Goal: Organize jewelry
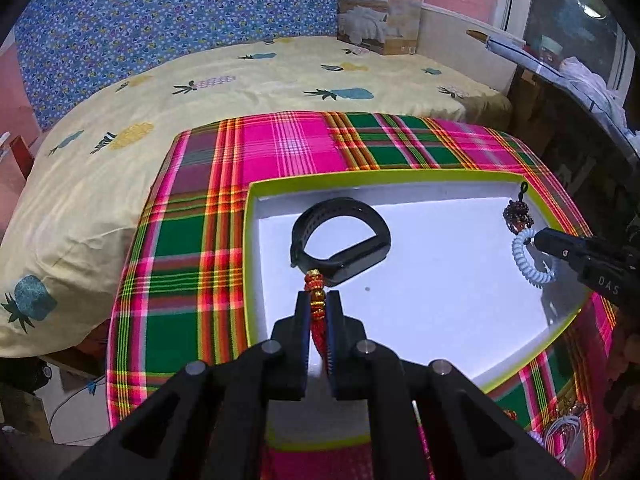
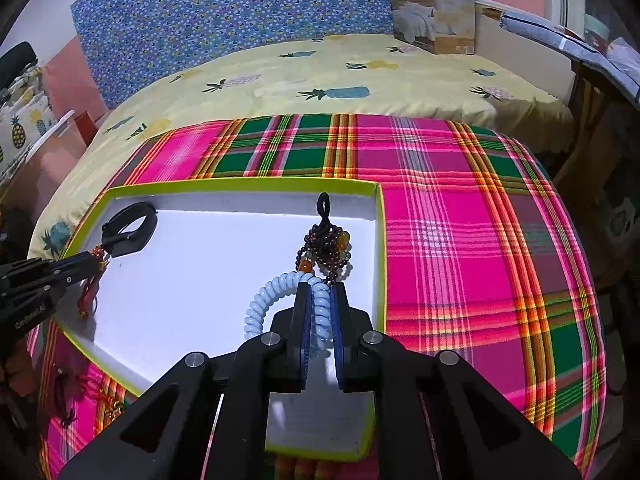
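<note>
1. Left gripper [image 1: 318, 308]: black two-finger tongs clenched on a red-and-gold beaded tassel ornament [image 1: 316, 292]. Bead head pokes out past the fingertips toward 12 o'clock; red threads trail back between the blue pads toward the camera. Long axis runs along the fingers.

2. Right gripper [image 2: 320, 300]: tongs clenched on a pale-blue coiled spiral cord bracelet [image 2: 264, 300]. The coil loops out to 9 o'clock of the tips. A dark garnet-coloured bead cluster with amber beads and a black loop [image 2: 326, 244] lies on from the tips toward 12 o'clock.

3. Both loads are already over the shallow white cardboard box lid with lime-green rim [image 1: 360, 174]. Whether either piece rests on the lid floor I cannot tell.

4. Key relation: the black rubber smart band with perforated strap [image 1: 340, 240] sits at 12 o'clock of the left tips, just beyond the tassel head, touching or nearly so. The left hand is the nearer one; the right works well apart, by the lid's far right corner.

5. Judgement: the coming move looks like a release by each hand. The left should let go without nudging the band. The right should keep the bead cluster clear of the rim.

6. Outward: the lid rests on a pink-green plaid cloth [image 2: 460, 200]. More jewellery lies on that cloth near the lid's near edge, unsorted.
</note>
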Motion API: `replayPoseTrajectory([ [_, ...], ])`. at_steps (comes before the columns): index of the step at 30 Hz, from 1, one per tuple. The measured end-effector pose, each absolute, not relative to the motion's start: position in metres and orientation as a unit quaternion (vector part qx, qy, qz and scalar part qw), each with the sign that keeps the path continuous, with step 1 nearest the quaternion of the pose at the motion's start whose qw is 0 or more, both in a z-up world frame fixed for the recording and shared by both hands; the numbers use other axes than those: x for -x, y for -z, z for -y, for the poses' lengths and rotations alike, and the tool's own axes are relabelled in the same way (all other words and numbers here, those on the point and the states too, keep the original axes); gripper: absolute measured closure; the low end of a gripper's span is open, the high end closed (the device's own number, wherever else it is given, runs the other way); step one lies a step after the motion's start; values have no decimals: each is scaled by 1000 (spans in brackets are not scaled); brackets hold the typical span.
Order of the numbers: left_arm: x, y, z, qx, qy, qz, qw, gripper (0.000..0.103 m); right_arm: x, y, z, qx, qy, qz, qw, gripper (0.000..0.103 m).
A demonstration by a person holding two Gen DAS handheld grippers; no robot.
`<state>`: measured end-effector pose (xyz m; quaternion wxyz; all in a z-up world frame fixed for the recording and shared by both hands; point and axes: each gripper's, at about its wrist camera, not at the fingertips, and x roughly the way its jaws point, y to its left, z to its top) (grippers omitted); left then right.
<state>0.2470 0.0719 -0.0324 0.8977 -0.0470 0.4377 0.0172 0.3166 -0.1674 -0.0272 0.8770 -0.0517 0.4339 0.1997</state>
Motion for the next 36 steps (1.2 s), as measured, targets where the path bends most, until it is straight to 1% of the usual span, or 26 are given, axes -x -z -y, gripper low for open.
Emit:
replayPoseTrajectory([
  [5, -246, 32, -73, 50, -16, -436, 899, 95, -315, 27, 167, 53, -201, -441, 873, 92],
  [8, -246, 32, -71, 45, -22, -436, 899, 93, -312, 25, 165, 55, -202, -440, 873, 86],
  [11, -243, 30, -71, 48, -19, -434, 899, 84, -308, 23, 166, 55, -203, -437, 875, 78],
  [12, -241, 29, -70, 48, -20, -431, 901, 80, -306, 22, 167, 54, -203, -435, 875, 78],
  [14, -235, 24, -69, 45, -21, -423, 905, 78, -300, 18, 168, 52, -206, -431, 877, 78],
  [21, -201, 2, -67, 48, -15, -392, 918, 78, -264, -6, 181, 37, -216, -406, 887, 78],
  [26, -166, -7, -63, 49, -12, -381, 923, 78, -220, -20, 190, 33, -229, -387, 892, 78],
  [36, -104, -10, -52, 51, -5, -373, 926, 78, -150, -22, 206, 13, -242, -378, 893, 78],
])
